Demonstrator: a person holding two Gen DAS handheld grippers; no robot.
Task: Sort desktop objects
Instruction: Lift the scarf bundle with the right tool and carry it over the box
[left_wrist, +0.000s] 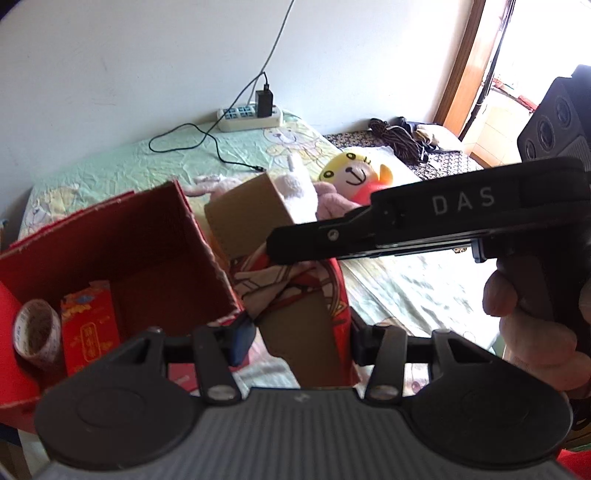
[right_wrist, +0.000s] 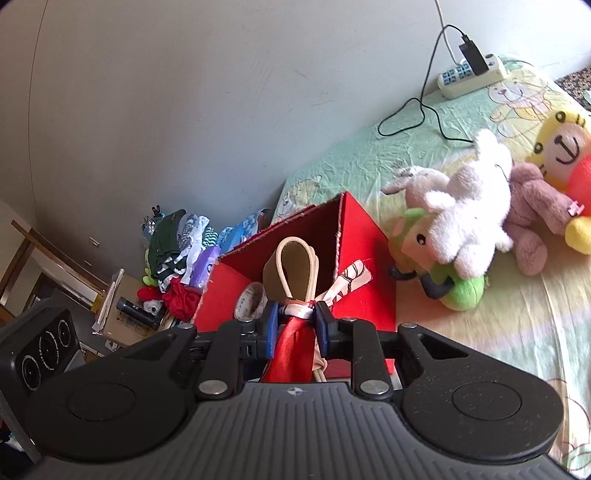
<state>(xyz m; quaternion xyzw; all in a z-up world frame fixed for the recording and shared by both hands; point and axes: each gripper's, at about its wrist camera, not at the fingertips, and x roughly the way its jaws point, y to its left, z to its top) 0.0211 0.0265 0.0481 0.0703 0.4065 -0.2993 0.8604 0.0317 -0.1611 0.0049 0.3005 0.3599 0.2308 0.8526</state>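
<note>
Over the box: the right gripper (right_wrist: 295, 314) is clamped on a red satin-and-tan rolled item (right_wrist: 295, 273), carried above the red box (right_wrist: 365, 236) so it can drop inside.
Left gripper (left_wrist: 295, 332): fingers spread wide with nothing between them, hovering at the box's near-right corner, likely ready to steady it.
Box contents: tape roll (left_wrist: 37, 332) and red packet (left_wrist: 90, 325) at near left.
Plush toys (right_wrist: 461, 221): unsorted on the bed, far right.
</note>
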